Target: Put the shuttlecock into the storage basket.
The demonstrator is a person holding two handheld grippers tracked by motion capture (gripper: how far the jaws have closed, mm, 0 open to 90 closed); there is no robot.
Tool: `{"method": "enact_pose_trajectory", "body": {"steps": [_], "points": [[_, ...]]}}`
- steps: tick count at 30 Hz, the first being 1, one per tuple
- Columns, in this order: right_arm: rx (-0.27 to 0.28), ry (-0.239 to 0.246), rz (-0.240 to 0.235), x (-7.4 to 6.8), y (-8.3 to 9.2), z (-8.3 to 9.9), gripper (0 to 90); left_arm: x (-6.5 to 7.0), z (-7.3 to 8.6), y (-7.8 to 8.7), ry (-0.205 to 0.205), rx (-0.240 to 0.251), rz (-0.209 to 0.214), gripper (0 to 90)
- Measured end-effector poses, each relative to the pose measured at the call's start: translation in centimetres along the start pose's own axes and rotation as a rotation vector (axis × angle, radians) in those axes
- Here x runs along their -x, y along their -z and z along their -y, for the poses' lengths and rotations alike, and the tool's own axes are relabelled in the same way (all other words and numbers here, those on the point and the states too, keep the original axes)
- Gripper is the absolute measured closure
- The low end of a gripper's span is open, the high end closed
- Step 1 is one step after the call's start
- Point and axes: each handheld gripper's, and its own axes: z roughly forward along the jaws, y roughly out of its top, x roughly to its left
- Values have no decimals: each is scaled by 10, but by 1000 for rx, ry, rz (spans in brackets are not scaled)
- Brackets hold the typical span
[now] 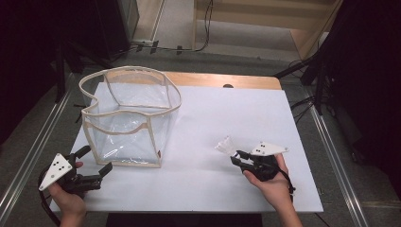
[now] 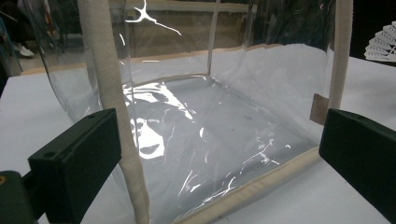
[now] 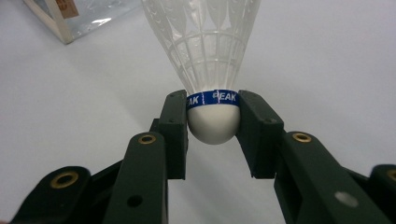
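Observation:
A white shuttlecock (image 3: 212, 70) with a blue band on its cork is clamped by the cork between the jaws of my right gripper (image 3: 212, 123), feathers pointing away. In the high view the shuttlecock (image 1: 225, 144) hangs just above the white table at front right, held by the right gripper (image 1: 238, 156). A clear plastic bag (image 1: 127, 118) with beige trim stands upright and open-topped at the left. My left gripper (image 1: 97, 163) rests at the bag's near left corner, jaws open and pointing at it. In the left gripper view the bag's corner seam (image 2: 112, 93) stands in front of the wide-apart jaws.
The white table top (image 1: 227, 113) stretches between bag and shuttlecock. A wooden edge (image 1: 227, 80) runs along the far side. Metal rails (image 1: 340, 165) border both sides. Dark stands and cables sit on the floor beyond.

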Motion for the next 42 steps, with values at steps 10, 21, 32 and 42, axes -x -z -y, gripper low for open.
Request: {"method": "enact_pose_trajectory", "body": {"steps": [10, 21, 32, 42], "points": [[15, 12, -20, -4, -4, -11, 630, 0, 0, 0, 0, -2, -4, 0], [22, 26, -30, -7, -8, -23, 631, 0, 0, 0, -1, -3, 1, 0], [27, 37, -39, -10, -12, -36, 631, 0, 0, 0, -1, -2, 6, 0], [44, 45, -60, -13, -15, -48, 631, 0, 0, 0, 2, 0, 6, 0]]}}
